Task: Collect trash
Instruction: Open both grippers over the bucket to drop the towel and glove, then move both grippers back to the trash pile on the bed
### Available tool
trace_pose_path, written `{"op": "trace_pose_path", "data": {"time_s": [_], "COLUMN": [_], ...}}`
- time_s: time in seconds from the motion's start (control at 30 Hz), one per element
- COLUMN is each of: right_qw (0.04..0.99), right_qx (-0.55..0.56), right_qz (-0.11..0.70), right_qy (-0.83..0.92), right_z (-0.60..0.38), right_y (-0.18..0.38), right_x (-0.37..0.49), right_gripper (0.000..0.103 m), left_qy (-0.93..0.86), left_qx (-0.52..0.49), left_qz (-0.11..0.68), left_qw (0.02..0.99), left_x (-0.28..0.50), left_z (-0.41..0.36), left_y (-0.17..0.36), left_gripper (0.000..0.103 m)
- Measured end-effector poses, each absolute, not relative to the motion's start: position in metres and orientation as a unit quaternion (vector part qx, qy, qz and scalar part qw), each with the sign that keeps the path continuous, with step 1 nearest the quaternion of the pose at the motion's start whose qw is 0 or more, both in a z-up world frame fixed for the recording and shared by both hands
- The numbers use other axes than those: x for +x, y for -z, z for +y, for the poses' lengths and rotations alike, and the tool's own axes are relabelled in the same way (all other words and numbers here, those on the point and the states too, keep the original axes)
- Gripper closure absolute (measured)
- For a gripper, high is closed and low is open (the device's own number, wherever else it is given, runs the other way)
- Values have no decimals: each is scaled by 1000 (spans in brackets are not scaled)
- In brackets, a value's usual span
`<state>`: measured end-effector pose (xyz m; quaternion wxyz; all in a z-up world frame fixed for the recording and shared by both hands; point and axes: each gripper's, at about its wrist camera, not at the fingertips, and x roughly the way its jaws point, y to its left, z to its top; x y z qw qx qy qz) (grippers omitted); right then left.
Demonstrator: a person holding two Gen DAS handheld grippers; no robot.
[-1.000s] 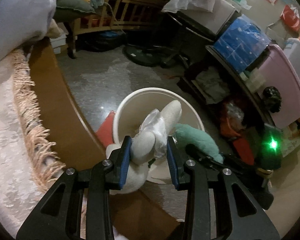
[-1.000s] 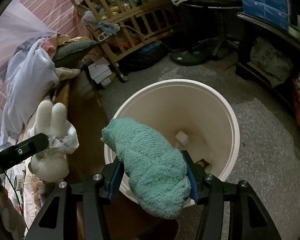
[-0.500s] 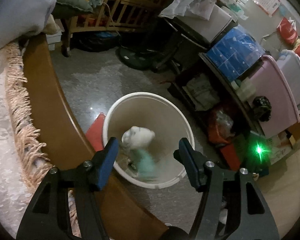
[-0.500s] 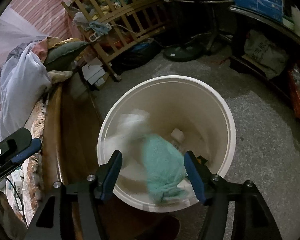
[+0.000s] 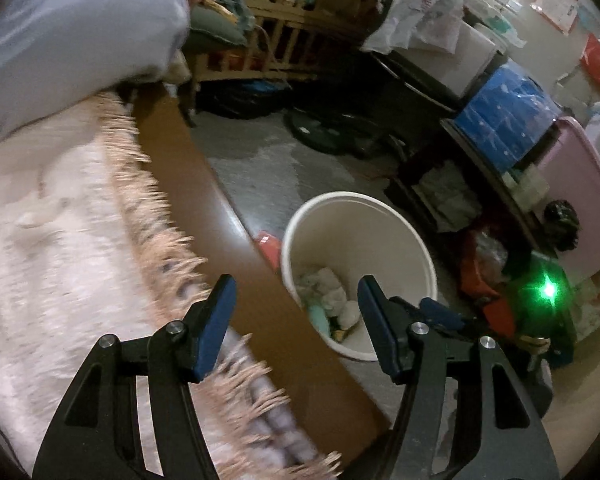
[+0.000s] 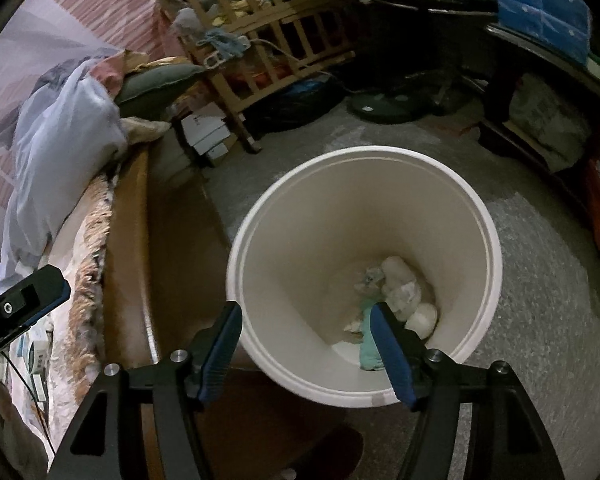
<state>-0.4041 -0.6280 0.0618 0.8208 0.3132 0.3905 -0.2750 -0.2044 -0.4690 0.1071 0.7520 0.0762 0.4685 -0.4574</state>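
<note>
1. The left gripper (image 5: 294, 302) has its two blue-padded jaws spread wide apart, with nothing between them. It hangs over the brown wooden bed edge (image 5: 204, 208), beside the bin.

2. The right gripper (image 6: 306, 330) is also spread wide and holds nothing. It hangs above the near rim of the bin, its right-hand jaw over the bin's opening and its left-hand jaw over the rim's outer side.

3. The white round bin (image 6: 488, 240) stands upright on the grey speckled floor (image 6: 540, 320), just beside the bed edge. In the left wrist view the same bin (image 5: 400, 236) shows between and beyond the jaws.

4. The trash lies at the bottom of the bin: a white plush toy (image 6: 404, 292) wrapped partly in crinkled clear plastic, and a teal fuzzy cloth (image 6: 368, 354) pressed against it on the near side. A few small scraps lie under them, too small to tell apart. From the left wrist view the white plush toy (image 5: 332, 292) and teal fuzzy cloth (image 5: 318, 316) show low in the bin.

5. A cream blanket with a tan fringe (image 5: 140, 216) covers the bed to the left.

6. A pale blue bundle of bedding (image 6: 56, 152) sits at the far end of the bed.

7. A wooden slatted crib (image 6: 276, 40) piled with clothes stands beyond the bin.

8. A red flat object (image 5: 270, 246) lies on the floor, partly hidden between the bin and the bed.
</note>
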Motion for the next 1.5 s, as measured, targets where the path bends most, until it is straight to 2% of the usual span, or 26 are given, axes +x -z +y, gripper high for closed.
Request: {"op": "trace_pose_path", "data": {"time_s": [0.63,1.23,1.5], "right_qw": [868,881,875], "right_qx": [235,169,112], "right_qz": [396,442,469], "right_qy": [187,25,-36], "right_z": [-520,-384,-317], "right_y": [-102,-101,-90], "right_x": [-343,-267,-233], "right_gripper": [39,38,38], "left_qy": [329,226,146], "left_qx": [96,59,81], "left_qz": [427,449,476], "left_qw": [837,862,863], "left_x": [-202,-172,-156], "left_z": [-321,-165,-88], "left_y": [-134,-138,-115], "left_gripper": [41,41,41]}}
